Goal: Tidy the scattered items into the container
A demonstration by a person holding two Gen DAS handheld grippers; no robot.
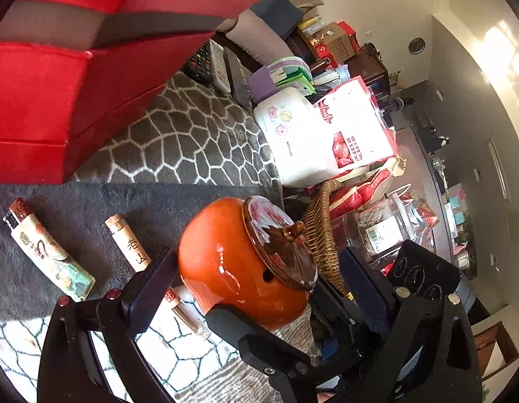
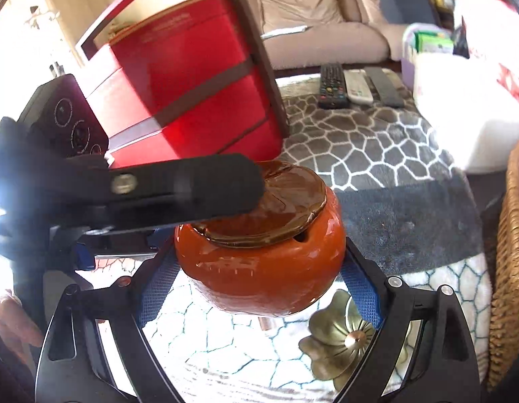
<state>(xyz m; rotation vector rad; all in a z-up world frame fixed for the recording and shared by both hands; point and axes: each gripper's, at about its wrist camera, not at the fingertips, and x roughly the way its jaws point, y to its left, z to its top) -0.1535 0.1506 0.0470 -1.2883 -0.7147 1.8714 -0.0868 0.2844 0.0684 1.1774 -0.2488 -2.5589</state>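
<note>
An orange ceramic pot with a brown glazed lid sits between the blue-padded fingers of my right gripper, which is shut on its body. In the left wrist view the same pot lies between my left gripper's wide-apart fingers; the left gripper is open. The right gripper's black finger crosses under the pot there. The left gripper's finger reaches over the lid in the right wrist view. A patterned lighter and a corked glass tube lie on the dark mat. A wicker basket stands beside the pot.
A red box stands behind the pot. A brass flower-shaped dish lies under the pot on the patterned rug. Three remotes, a white tissue box, snack bags and a glass jar crowd the far side.
</note>
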